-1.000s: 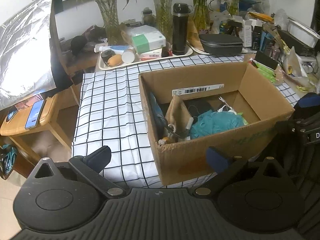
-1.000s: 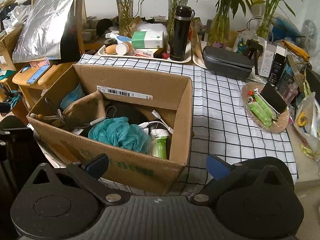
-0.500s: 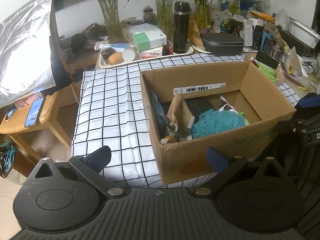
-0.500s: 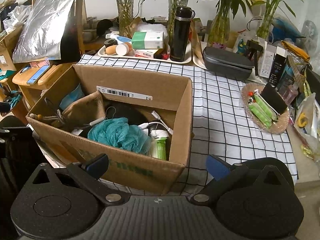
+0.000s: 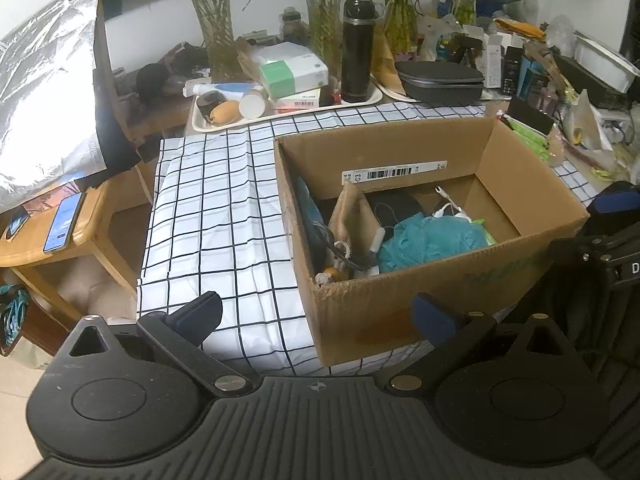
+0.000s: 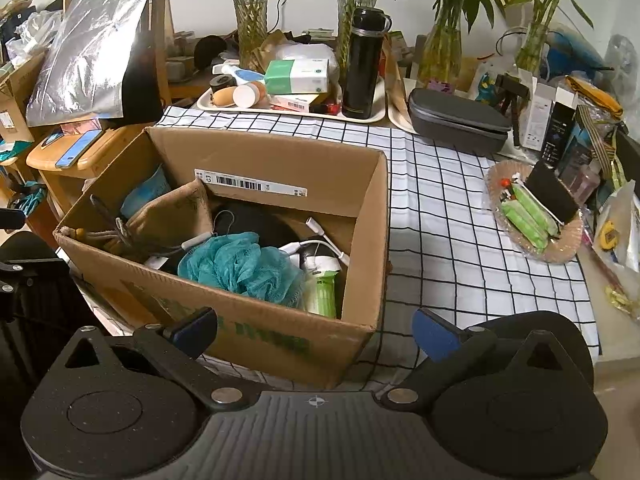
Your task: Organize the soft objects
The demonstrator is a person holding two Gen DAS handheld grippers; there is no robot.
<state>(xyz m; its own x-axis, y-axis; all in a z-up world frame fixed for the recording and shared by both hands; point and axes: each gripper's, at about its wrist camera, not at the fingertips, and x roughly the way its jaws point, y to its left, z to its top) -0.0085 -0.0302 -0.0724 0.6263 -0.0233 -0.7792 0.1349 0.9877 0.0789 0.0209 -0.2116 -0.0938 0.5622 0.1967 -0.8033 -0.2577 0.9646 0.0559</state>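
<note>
i'm poised before the cardboard box, both sets of jaws wide and empty; next i'd reach the right gripper for the teal bath pouf.

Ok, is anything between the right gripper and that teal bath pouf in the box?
Yes. The cardboard box's near wall stands between the open right gripper and the teal pouf, so a straight push is blocked. From above the pouf looks uncovered; only a white cable lies beside it.
</note>
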